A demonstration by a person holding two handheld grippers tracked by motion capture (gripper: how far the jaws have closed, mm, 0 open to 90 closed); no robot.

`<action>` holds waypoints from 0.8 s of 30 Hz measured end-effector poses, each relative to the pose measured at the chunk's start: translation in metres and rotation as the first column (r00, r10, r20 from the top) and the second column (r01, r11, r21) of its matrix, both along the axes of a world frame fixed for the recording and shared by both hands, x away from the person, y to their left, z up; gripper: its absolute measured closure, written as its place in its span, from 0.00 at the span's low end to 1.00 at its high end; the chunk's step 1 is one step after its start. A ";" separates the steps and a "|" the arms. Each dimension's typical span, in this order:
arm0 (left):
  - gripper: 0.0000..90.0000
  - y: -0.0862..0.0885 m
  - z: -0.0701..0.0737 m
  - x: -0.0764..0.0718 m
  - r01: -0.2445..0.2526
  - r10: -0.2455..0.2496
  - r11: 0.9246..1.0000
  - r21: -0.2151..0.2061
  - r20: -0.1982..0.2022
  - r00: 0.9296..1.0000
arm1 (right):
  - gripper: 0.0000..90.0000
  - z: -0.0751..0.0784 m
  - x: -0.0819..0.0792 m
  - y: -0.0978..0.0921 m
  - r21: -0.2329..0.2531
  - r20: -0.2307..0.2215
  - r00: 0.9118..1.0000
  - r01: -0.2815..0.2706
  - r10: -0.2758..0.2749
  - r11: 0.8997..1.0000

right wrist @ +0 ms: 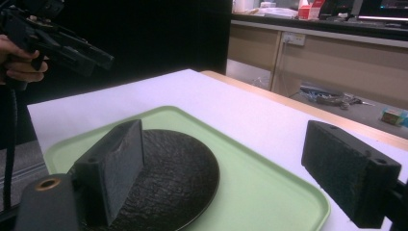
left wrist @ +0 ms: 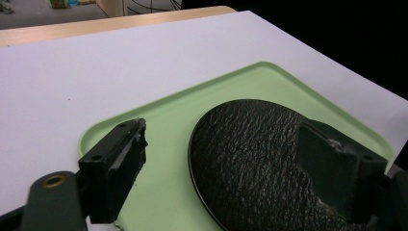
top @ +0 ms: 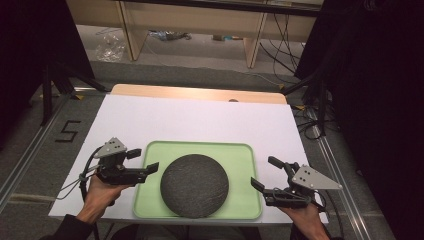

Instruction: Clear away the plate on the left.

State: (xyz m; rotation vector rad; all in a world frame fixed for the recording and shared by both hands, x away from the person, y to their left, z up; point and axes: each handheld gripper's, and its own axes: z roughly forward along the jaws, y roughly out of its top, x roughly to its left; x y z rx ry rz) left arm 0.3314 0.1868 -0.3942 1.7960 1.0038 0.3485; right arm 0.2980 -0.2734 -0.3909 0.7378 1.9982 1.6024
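A round dark textured plate (top: 195, 185) lies flat on a light green tray (top: 200, 144) near the table's front edge. My left gripper (top: 148, 159) hovers over the tray's left rim, open and empty, jaws pointing right toward the plate. At the tray's right rim, my right gripper (top: 262, 171) is open and empty too, and points left. In the left gripper view the plate (left wrist: 250, 154) and tray (left wrist: 173, 120) sit between and beyond the spread jaws of that gripper (left wrist: 223, 139). In the right gripper view the right gripper (right wrist: 226, 144) frames the plate (right wrist: 178, 173) on the tray (right wrist: 260, 192), with the left gripper (right wrist: 62, 43) beyond.
A white sheet (top: 200, 120) covers the table, with a bare wooden strip (top: 200, 93) along the far edge. Beyond the table stand wooden desk legs (top: 127, 30), and cables (top: 280, 45) lie on the floor. A black "5" mark (top: 67, 131) lies on the floor at left.
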 end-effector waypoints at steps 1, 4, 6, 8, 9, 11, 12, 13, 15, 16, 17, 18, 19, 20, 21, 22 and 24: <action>0.20 0.000 0.001 -0.002 -0.004 0.004 1.000 0.004 0.008 1.000 | 0.18 0.000 0.000 0.000 -0.005 -0.003 1.000 0.005 -0.005 1.000; 0.20 0.001 0.003 -0.008 -0.001 0.001 1.000 0.000 0.018 1.000 | 0.18 0.000 0.000 0.001 -0.011 -0.002 1.000 0.004 -0.004 1.000; 0.20 0.002 0.003 -0.010 -0.003 0.003 1.000 -0.002 0.022 1.000 | 0.18 -0.001 0.000 0.001 -0.004 0.000 1.000 -0.003 0.003 1.000; 0.20 0.003 0.003 -0.014 -0.003 0.003 1.000 0.001 0.033 0.999 | 0.18 -0.001 0.000 0.001 -0.007 0.000 1.000 -0.002 0.002 1.000; 0.20 0.004 0.003 -0.018 -0.001 0.000 1.000 0.008 0.049 0.999 | 0.18 0.001 -0.003 0.000 -0.020 -0.030 1.000 -0.002 0.001 1.000; 0.20 0.004 0.004 -0.022 -0.013 0.012 1.000 0.009 0.061 0.998 | 0.18 0.000 -0.001 0.000 -0.015 0.000 1.000 -0.001 0.001 1.000; 0.20 0.004 0.004 -0.022 -0.013 0.012 1.000 0.009 0.061 0.998 | 0.18 0.000 -0.001 0.000 -0.015 0.000 1.000 -0.001 0.001 1.000; 0.20 0.004 0.004 -0.026 -0.022 0.022 1.000 0.007 0.078 0.997 | 0.18 0.000 -0.001 0.001 -0.020 -0.003 1.000 0.001 -0.001 1.000; 0.20 0.004 0.002 -0.029 -0.035 0.034 0.999 0.003 0.083 0.996 | 0.18 0.001 -0.001 0.001 -0.019 -0.002 1.000 -0.001 0.001 1.000; 0.20 0.004 0.002 -0.029 -0.035 0.034 0.999 0.003 0.083 0.996 | 0.18 0.001 -0.001 0.001 -0.019 -0.002 1.000 -0.001 0.001 1.000; 0.20 0.005 0.001 -0.032 -0.027 0.026 1.000 0.014 0.099 0.995 | 0.18 0.000 -0.001 0.001 -0.018 -0.003 1.000 -0.003 0.003 1.000; 0.20 0.005 0.001 -0.032 -0.027 0.026 1.000 0.014 0.099 0.995 | 0.18 0.000 -0.001 0.001 -0.018 -0.003 1.000 -0.003 0.003 1.000; 0.19 0.005 -0.001 -0.036 -0.043 0.043 0.999 -0.002 0.088 0.995 | 0.18 0.000 -0.001 0.001 -0.017 -0.002 1.000 -0.003 0.002 1.000; 0.19 0.005 -0.002 -0.037 -0.038 0.038 0.999 0.000 0.090 0.995 | 0.18 0.001 -0.001 0.001 -0.018 -0.002 1.000 -0.001 0.001 1.000; 0.18 0.006 -0.003 -0.039 -0.036 0.035 0.999 0.005 0.093 0.995 | 0.18 0.001 -0.002 0.001 -0.017 -0.001 1.000 -0.002 0.002 1.000; 0.18 0.006 -0.003 -0.039 -0.036 0.035 0.999 0.005 0.093 0.995 | 0.18 0.001 -0.002 0.001 -0.017 -0.001 1.000 -0.002 0.002 1.000; 0.17 0.004 -0.005 -0.042 -0.055 0.054 0.999 0.002 0.079 0.995 | 0.17 0.001 -0.002 0.001 -0.015 0.000 1.000 -0.001 0.001 1.000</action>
